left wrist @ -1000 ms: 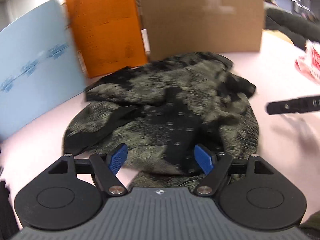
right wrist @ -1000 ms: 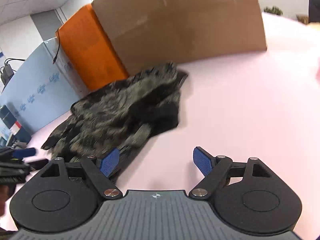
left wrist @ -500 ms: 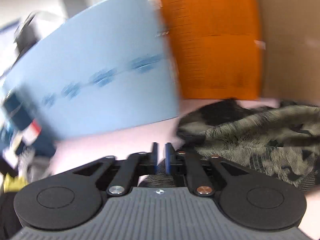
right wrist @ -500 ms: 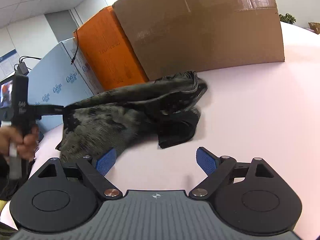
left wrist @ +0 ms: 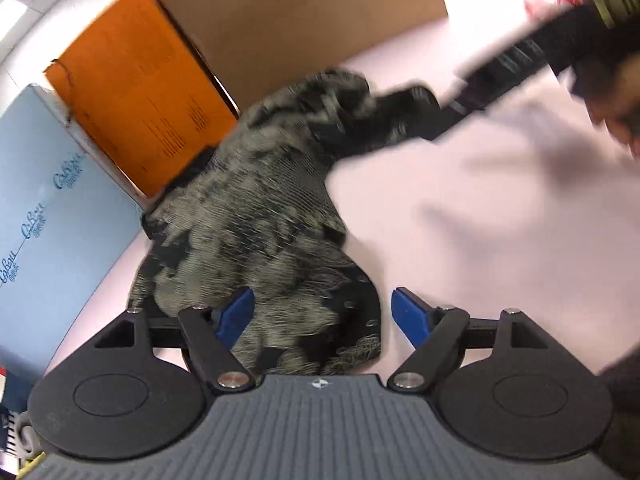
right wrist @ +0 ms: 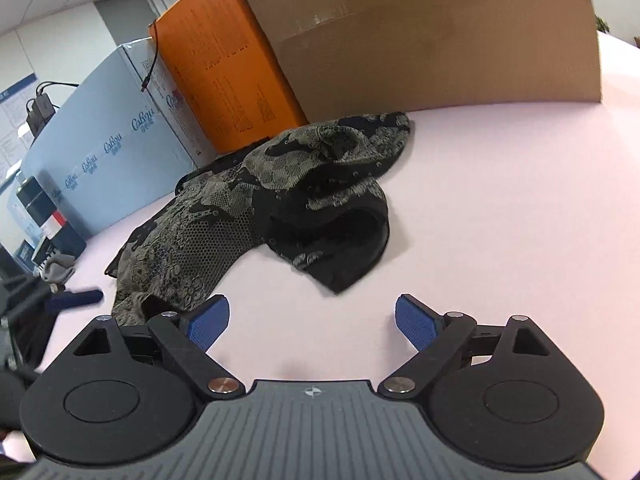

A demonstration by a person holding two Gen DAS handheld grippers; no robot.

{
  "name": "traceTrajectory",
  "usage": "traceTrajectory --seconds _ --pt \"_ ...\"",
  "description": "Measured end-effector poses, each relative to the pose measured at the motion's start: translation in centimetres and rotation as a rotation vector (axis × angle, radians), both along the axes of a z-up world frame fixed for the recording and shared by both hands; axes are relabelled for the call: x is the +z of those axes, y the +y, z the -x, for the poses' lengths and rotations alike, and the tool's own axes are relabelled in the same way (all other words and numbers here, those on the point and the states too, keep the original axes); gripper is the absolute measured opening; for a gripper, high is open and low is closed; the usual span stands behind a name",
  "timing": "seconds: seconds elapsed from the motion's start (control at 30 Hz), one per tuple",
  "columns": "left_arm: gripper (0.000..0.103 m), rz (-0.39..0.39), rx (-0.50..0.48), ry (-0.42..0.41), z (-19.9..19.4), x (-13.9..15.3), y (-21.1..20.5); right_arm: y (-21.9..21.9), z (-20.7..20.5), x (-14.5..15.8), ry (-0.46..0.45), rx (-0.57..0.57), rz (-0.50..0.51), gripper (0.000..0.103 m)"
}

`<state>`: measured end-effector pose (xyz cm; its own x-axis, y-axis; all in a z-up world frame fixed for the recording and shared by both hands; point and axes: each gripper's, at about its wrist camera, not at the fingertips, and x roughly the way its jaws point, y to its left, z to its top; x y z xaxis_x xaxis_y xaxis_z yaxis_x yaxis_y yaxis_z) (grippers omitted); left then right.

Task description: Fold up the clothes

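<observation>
A dark garment point(left wrist: 256, 216) with a black and olive lace pattern lies crumpled on the pink table point(left wrist: 480, 240), running from the boxes toward me. My left gripper point(left wrist: 323, 316) hovers over its near hem. Its jaws are opening, with cloth between the blue pads and neither pad pressing it. In the right wrist view the garment point(right wrist: 288, 184) lies ahead and to the left. My right gripper point(right wrist: 312, 320) is open and still widening over bare table point(right wrist: 500, 200). The left gripper point(right wrist: 72, 298) shows at the far left edge. The right gripper point(left wrist: 408, 104) is blurred by the garment's far end.
A brown cardboard box point(right wrist: 440, 40), an orange box point(right wrist: 224, 72) and a light blue box point(right wrist: 112, 132) stand in a row behind the garment. A hand point(left wrist: 616, 112) holds the right gripper at the upper right. Office clutter point(right wrist: 40, 220) lies past the table's left edge.
Half a second ago the left gripper was shut at the garment's left edge and held it up. Now its jaws stand apart over the near hem and the garment lies spread on the table.
</observation>
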<state>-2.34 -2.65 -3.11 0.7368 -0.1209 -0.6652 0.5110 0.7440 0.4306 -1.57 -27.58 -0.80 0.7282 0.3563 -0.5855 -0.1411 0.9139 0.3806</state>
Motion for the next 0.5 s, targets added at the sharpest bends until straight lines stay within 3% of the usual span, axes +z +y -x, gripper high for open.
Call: traceTrajectory --seconds 0.03,0.07,0.13,0.2,0.27,0.37,0.5 --pt "0.033 0.008 0.013 0.013 -0.4 0.0 -0.3 0.2 -0.7 -0.1 -0.009 0.008 0.021 0.091" --pt "0.002 0.009 0.033 0.024 -0.9 0.1 -0.5 0.5 -1.4 -0.2 -0.022 0.022 0.057 0.091" --pt "0.001 0.011 0.058 0.023 -1.6 0.5 -0.7 1.2 -2.8 -0.4 -0.049 0.052 0.14 0.091" --pt "0.001 0.034 0.034 0.01 -1.7 1.8 -0.8 1.8 -4.1 -0.6 -0.077 0.106 0.215 0.067" --pt "0.001 0.101 -0.004 -0.006 -1.5 4.6 -0.8 1.8 -5.4 -0.2 -0.089 0.152 0.254 0.005" --pt "0.001 0.266 -0.076 -0.047 -0.6 10.5 -0.3 -0.1 -6.3 3.0 -0.131 0.168 0.215 0.006" --pt "0.001 0.463 -0.22 -0.114 1.1 17.2 -1.1 -4.4 -5.5 9.3 -0.257 0.116 0.277 0.006"
